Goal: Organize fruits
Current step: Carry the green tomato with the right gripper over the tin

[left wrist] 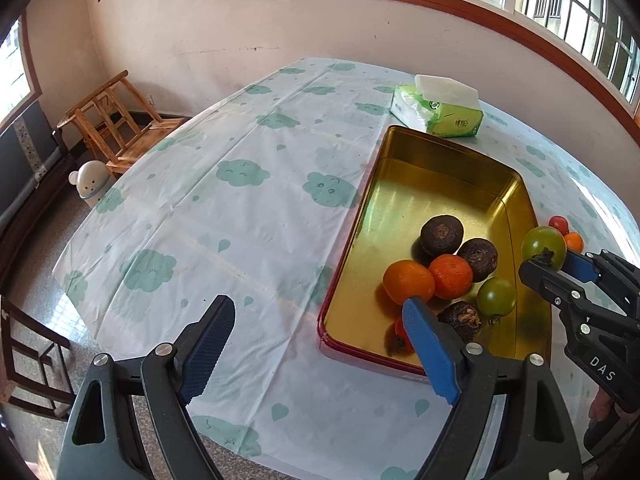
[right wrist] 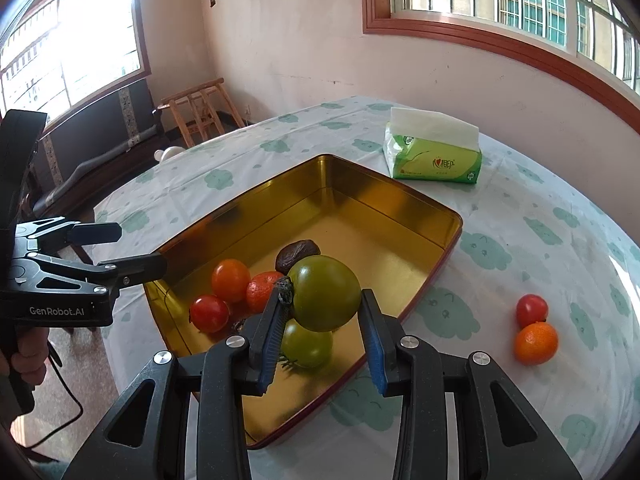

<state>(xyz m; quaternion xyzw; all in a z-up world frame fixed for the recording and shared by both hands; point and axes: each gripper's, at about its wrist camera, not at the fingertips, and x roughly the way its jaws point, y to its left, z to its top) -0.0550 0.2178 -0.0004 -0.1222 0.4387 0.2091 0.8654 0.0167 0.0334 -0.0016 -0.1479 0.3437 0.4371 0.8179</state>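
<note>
Your right claw [right wrist: 324, 322] grips a green tomato [right wrist: 325, 293] at frame centre, held over the gold tin [right wrist: 450, 222] so it can join the fruit there; your left claw [left wrist: 320, 346] gapes empty, clear of the tin, while a red tomato [right wrist: 531, 309] and orange [right wrist: 536, 343] wait at right on the cloth

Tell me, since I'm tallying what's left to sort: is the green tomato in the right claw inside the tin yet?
Not yet. The green tomato is clamped in the right claw, above the gold tin.
</note>
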